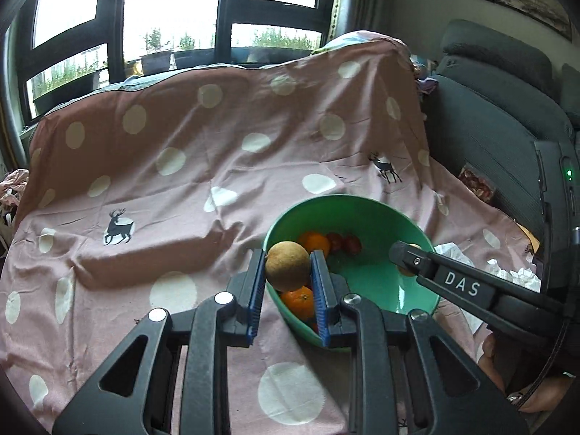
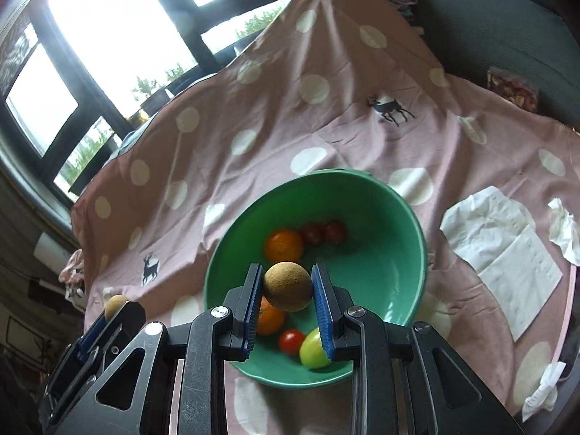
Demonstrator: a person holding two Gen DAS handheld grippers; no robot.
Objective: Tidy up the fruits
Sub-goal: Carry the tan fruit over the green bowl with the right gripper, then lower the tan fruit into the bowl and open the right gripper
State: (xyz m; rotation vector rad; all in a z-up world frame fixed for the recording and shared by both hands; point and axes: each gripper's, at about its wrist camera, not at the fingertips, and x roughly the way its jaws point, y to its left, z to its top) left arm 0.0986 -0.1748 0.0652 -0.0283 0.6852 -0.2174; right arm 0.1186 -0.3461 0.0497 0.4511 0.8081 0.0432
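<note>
My left gripper [image 1: 286,257] is shut on a round brown fruit [image 1: 287,266], held over the near left rim of a green bowl [image 1: 373,282]. Oranges [image 1: 316,243] and small red tomatoes [image 1: 342,241] lie in the bowl. My right gripper [image 2: 287,272] is shut on a second round brown fruit [image 2: 288,286] above the bowl [image 2: 384,253]. Below it lie two oranges [image 2: 284,246], red tomatoes [image 2: 322,232] and a yellow-green fruit [image 2: 313,353]. In the right wrist view the left gripper [image 2: 119,308] shows at the lower left with its fruit [image 2: 115,306].
The bowl stands on a pink cloth [image 1: 181,181] with white dots and deer prints. White paper napkins [image 2: 504,253] lie right of the bowl. A dark sofa [image 1: 500,116] is at the right, and windows [image 1: 163,7] are behind.
</note>
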